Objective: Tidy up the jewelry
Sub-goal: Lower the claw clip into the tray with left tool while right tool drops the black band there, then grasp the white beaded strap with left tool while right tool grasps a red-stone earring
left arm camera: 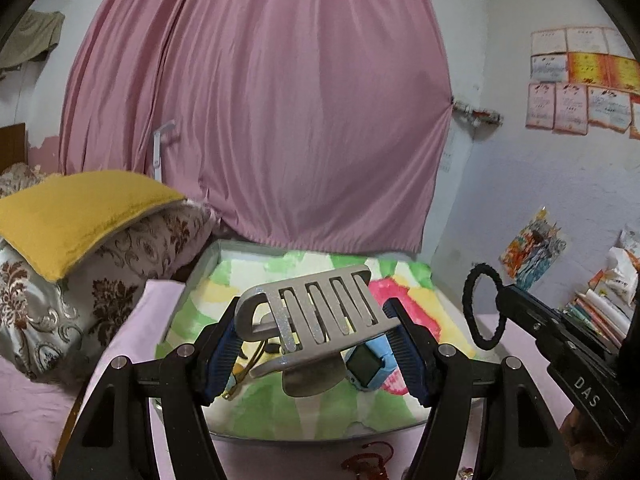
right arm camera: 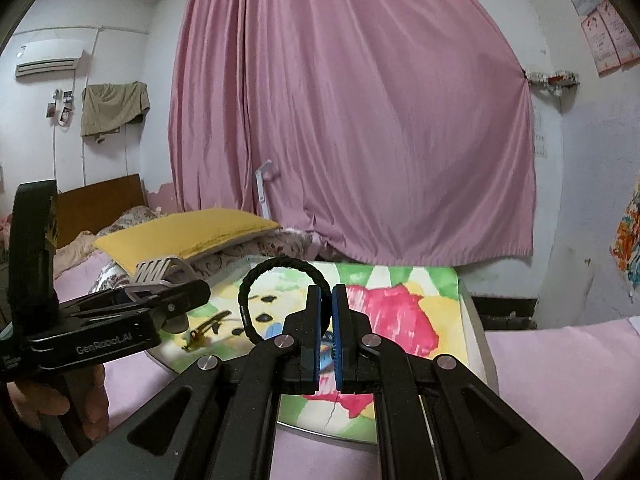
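Nearest in my left view, the left gripper (left arm camera: 316, 344) stands about half open, its blue pads clamped on the sides of a silver glittery slotted hair claw clip (left arm camera: 316, 312), held above the tray. At the bottom edge of that view a dark red beaded string (left arm camera: 368, 460) lies on the pink bedsheet (left arm camera: 28, 408), outside the tray.

In my right view, the right gripper (right arm camera: 327, 320) is pinched fully closed on a black braided hair tie (right arm camera: 280, 268), whose loop stands up left of the pads.

Below both, the shallow metal-rimmed tray with a colourful painted lining (left arm camera: 200, 272) holds a light-blue square-faced wristwatch (left arm camera: 368, 364) and a thin yellow hair clip (left arm camera: 240, 376) at frame centre.

Farther, a mustard yellow cushion (left arm camera: 80, 212) tops floral pillows at left; a pink curtain (left arm camera: 260, 100) fills the background.
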`<control>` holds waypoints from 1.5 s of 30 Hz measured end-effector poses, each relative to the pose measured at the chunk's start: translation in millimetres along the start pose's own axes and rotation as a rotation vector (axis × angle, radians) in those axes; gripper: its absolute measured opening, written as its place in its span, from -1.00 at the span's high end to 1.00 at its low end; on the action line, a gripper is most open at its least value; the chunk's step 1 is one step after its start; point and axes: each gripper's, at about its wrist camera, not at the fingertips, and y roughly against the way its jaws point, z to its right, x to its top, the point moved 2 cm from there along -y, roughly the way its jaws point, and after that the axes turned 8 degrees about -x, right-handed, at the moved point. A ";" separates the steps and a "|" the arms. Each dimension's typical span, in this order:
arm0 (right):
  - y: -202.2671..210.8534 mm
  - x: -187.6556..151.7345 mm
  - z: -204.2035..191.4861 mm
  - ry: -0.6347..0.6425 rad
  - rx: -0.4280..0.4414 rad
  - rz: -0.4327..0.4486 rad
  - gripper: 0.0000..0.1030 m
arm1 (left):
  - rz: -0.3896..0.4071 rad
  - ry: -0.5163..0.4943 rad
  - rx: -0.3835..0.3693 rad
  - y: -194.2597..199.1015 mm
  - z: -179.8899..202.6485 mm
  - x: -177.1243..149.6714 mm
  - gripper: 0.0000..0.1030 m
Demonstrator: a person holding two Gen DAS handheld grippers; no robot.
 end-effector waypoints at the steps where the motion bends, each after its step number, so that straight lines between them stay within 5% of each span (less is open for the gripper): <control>1: -4.5 -2.2 0.9 -0.004 0.000 -0.023 0.91 | -0.017 0.004 0.004 -3.3 -0.5 -1.0 -0.28; 14: -54.7 -32.9 15.7 -0.070 0.069 -0.293 0.91 | -0.298 0.013 0.072 -40.1 -7.7 -23.9 -0.28; 25: -67.3 -41.2 13.6 -0.074 0.070 -0.368 0.84 | -0.372 0.034 0.063 -46.3 -5.8 -30.3 -0.29; 29: -59.0 -41.0 18.0 -0.074 0.054 -0.347 0.40 | -0.361 0.035 0.052 -40.1 -3.8 -28.4 -0.37; 35: -32.4 -35.2 28.8 -0.072 0.020 -0.262 0.36 | -0.298 0.049 0.033 -19.0 -0.9 -26.7 -0.52; 39: -10.0 -31.7 40.0 -0.071 -0.007 -0.196 -0.23 | -0.243 0.054 0.035 -2.3 0.2 -27.4 -0.72; 45: 19.5 -30.6 56.3 -0.072 -0.039 -0.130 -0.70 | -0.166 0.039 0.048 24.1 6.7 -29.1 -0.97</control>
